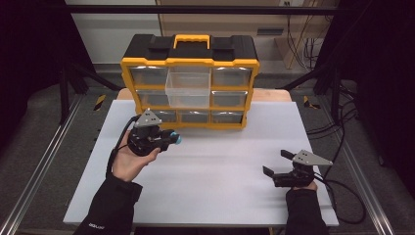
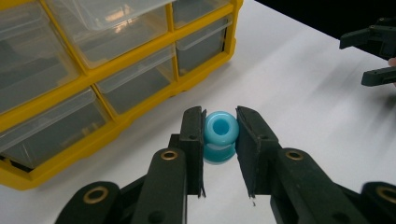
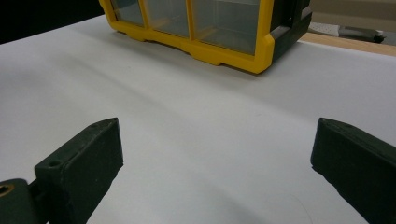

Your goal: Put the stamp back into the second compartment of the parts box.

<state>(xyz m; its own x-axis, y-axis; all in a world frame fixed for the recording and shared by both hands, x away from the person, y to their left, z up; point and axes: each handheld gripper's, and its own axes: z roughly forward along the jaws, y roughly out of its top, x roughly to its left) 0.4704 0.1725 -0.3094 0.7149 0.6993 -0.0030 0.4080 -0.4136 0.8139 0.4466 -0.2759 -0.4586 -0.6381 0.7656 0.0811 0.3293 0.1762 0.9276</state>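
1. My left tool is clenched on a small blue spool; in the left gripper view both pads press its sides and its hole faces the camera.
2. That tool sits just in front of the yellow drawer organizer, near its lower left drawers, held above the white table.
3. My right tool is released, jaws spread wide, near the table's front right part and well apart from the organizer.
4. The middle drawer of the organizer's top row is pulled out toward me and juts past the yellow frame.
5. Open room: a broad bare stretch of table lies between the two tools and in front of the organizer; the right tool is near the table's front and right edges.
6. The organizer stands at the table's far edge, and dark framing and cables flank the table on both sides.
7. The high view gives the pulled-out drawer and both forearms; the left gripper view adds the spool's shape and the grip on it, with the right tool's jaws at its top right corner.
8. The right gripper view looks low across bare table to the organizer's bottom right corner, with nothing between its jaws.
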